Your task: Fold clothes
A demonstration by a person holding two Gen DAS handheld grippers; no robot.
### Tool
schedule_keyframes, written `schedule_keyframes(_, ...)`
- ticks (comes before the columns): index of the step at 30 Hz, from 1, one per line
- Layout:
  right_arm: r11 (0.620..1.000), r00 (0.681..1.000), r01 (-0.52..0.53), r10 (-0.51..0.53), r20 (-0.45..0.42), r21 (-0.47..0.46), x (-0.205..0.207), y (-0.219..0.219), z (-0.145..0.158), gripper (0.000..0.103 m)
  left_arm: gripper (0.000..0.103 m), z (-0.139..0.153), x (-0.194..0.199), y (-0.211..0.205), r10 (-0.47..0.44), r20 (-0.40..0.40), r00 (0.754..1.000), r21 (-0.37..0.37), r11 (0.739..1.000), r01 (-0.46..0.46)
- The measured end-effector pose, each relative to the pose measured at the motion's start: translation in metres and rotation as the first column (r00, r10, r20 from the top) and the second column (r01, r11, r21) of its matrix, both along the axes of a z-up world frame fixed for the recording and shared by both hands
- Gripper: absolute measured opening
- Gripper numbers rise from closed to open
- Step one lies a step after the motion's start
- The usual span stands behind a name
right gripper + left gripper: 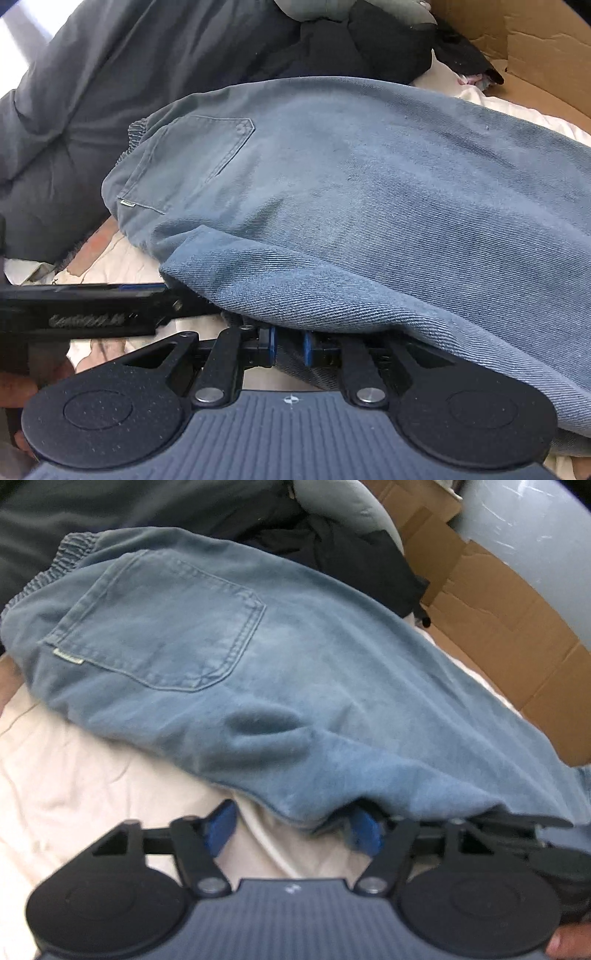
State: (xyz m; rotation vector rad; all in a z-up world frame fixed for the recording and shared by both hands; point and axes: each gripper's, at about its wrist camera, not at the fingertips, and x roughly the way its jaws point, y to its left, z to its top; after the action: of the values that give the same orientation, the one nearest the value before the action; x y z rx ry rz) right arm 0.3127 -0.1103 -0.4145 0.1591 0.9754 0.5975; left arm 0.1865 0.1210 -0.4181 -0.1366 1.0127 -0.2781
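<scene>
Jeans [295, 686], pale blue denim, lie across the middle of both views on a white bed sheet [74, 775], back pocket [159, 624] toward the upper left and the elastic waistband bunched at the far left edge.

Left gripper [291, 829] sits low in the left wrist view, angled down at the near fold of the denim. Its blue pads stand apart: one over bare sheet, the other tucked under the cloth edge. No pinch seen.

Right gripper [287, 349] is at the bottom centre of the right wrist view, pads drawn close together and clamped on a fold of denim, with cloth draped over its right linkage.

Open sheet shows only at the lower left. A grey duvet [74, 110] fills the upper left, dark clothes [351, 40] are heaped at the top, and a cardboard box [517, 627] walls off the right side.
</scene>
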Motion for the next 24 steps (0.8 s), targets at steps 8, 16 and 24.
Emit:
schedule_keyframes(8, 1.0, 1.0, -0.017, 0.017, 0.015, -0.023, -0.005, -0.01, 0.008, 0.019, 0.017, 0.001, 0.005, 0.013, -0.02, -0.025, 0.999, -0.011, 1.0, 0.02)
schedule_keyframes(16, 0.997, 0.998, -0.064, 0.064, 0.003, -0.053, -0.031, -0.036, 0.02, 0.019, 0.014, 0.011, 0.001, 0.018, -0.136, -0.04, 0.99, 0.071, 0.988, 0.139)
schedule_keyframes(24, 0.998, 1.0, -0.029, 0.028, -0.008, -0.05, -0.052, -0.07, 0.033, 0.019, 0.014, 0.006, 0.0, 0.02, -0.167, -0.08, 0.983, 0.078, 0.982, 0.173)
